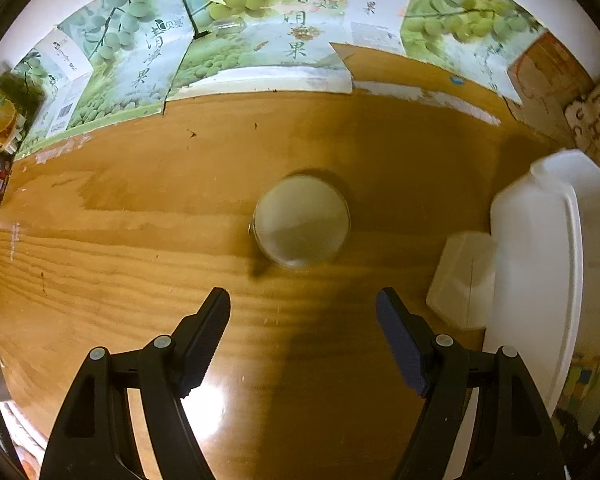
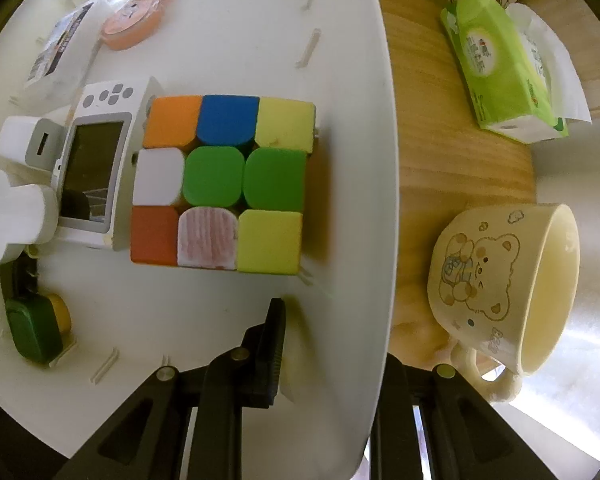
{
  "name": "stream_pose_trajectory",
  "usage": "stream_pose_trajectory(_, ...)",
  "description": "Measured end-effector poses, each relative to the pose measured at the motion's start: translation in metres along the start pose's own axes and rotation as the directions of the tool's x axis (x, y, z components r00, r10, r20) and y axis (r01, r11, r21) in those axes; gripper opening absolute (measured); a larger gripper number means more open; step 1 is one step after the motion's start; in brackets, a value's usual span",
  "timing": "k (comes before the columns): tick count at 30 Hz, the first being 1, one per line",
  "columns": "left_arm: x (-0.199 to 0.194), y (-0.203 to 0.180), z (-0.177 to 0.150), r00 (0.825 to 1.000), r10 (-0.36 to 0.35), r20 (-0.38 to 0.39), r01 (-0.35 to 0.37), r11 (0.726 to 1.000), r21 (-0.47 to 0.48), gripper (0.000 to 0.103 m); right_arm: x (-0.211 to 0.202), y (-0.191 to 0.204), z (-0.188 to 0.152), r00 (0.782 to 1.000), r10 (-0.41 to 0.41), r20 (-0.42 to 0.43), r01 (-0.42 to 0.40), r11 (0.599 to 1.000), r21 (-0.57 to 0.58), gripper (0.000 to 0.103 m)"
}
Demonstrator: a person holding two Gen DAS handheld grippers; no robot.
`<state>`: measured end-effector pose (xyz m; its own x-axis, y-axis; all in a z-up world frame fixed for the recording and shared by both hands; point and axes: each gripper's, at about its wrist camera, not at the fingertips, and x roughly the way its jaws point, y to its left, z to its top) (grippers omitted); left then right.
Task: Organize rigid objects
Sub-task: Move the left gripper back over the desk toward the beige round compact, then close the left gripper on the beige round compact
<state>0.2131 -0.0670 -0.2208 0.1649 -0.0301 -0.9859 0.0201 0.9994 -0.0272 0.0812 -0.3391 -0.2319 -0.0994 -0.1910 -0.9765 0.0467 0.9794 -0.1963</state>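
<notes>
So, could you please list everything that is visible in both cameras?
round disc: one, pale, on wooden table
white tray: one, white, on table
puzzle cube: one, multicoloured, in tray
handheld console: one, white, left of cube
tape measure: one, green and yellow, in tray
tissue pack: one, green, on table
cup: one, cream, beside tray
left gripper: one, black, open over table
right gripper: one, black, shut on tray wall

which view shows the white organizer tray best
The right wrist view: it looks down into the white organizer tray, showing its slots, the puzzle cube and other items. The left wrist view catches only its outer wall at the right edge.
</notes>
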Motion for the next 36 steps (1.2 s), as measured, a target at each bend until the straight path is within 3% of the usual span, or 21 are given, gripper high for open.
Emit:
stream_pose_trajectory(9, 0.017, 0.006, 0.016, 0.999, -0.045, 0.025, 0.047, 0.996, -0.075, 0.078, 0.008, 0.002, 0.009, 1.000, -0.013, -0.028, 0.013, 1.000, 0.001, 0.021)
stream_pose_trajectory(20, 0.031, 0.017, 0.026, 0.998, -0.043, 0.047, 0.048, 0.992, -0.118, 0.077, 0.015, 0.005, 0.011, 0.999, -0.022, -0.037, 0.022, 1.000, 0.001, 0.021)
stream_pose_trajectory(27, 0.028, 0.018, 0.030, 0.997, -0.036, 0.068, 0.043, 0.994, -0.096, 0.061, 0.019, 0.008, 0.008, 0.999, -0.029, -0.038, 0.029, 1.000, -0.001, 0.022)
stream_pose_trajectory(36, 0.028, 0.021, 0.036, 0.997, -0.041, 0.066, 0.046, 0.996, -0.082, 0.060, 0.019, 0.009, 0.008, 0.999, -0.029, -0.039, 0.029, 1.000, 0.000, 0.022)
